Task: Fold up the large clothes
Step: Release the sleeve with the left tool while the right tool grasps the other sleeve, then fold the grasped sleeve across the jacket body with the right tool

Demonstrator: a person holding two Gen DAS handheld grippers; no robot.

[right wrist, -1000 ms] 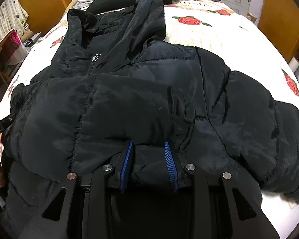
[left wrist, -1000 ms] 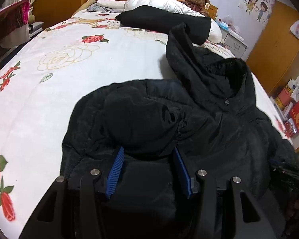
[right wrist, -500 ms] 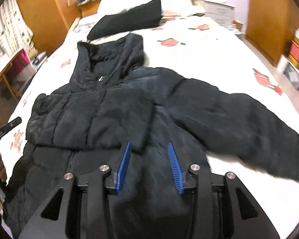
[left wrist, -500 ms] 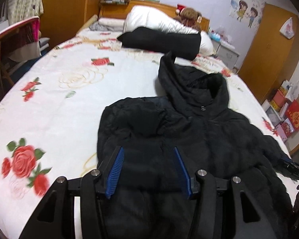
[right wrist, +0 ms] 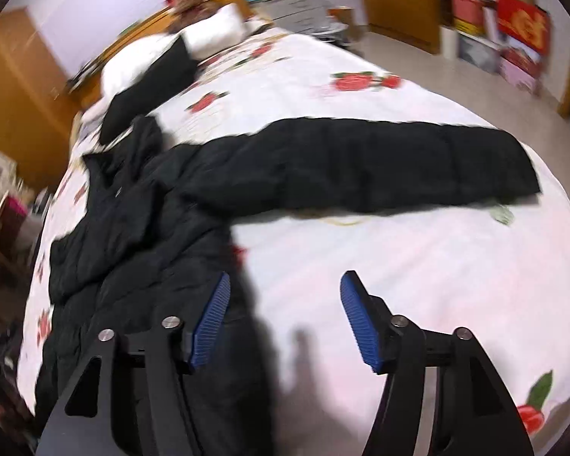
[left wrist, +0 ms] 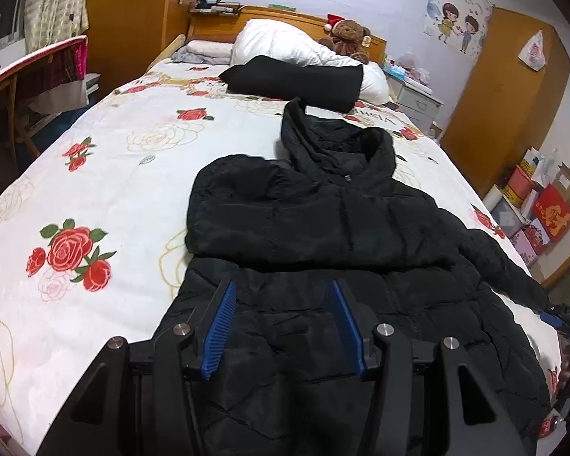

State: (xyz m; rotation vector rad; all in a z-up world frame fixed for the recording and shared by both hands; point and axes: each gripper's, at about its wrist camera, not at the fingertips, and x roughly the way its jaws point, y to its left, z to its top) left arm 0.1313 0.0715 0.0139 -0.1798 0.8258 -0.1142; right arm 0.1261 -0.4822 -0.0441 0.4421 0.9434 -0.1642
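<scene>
Lying chest-up on the floral bed (left wrist: 140, 144), the black puffer jacket (left wrist: 323, 228) has one sleeve already folded across its chest, while the other sleeve (right wrist: 380, 163) stretches straight out sideways — ahead of the right gripper (right wrist: 285, 319), the nearer one, spread wide and empty. The left gripper (left wrist: 283, 326) hangs wide too, holding nothing. No containers matter here.

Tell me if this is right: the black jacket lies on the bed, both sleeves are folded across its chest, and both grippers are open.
Not quite. Only one sleeve is folded across the jacket; the other sleeve lies stretched out on the bed, as the right wrist view shows. The left gripper and right gripper are open.
</scene>
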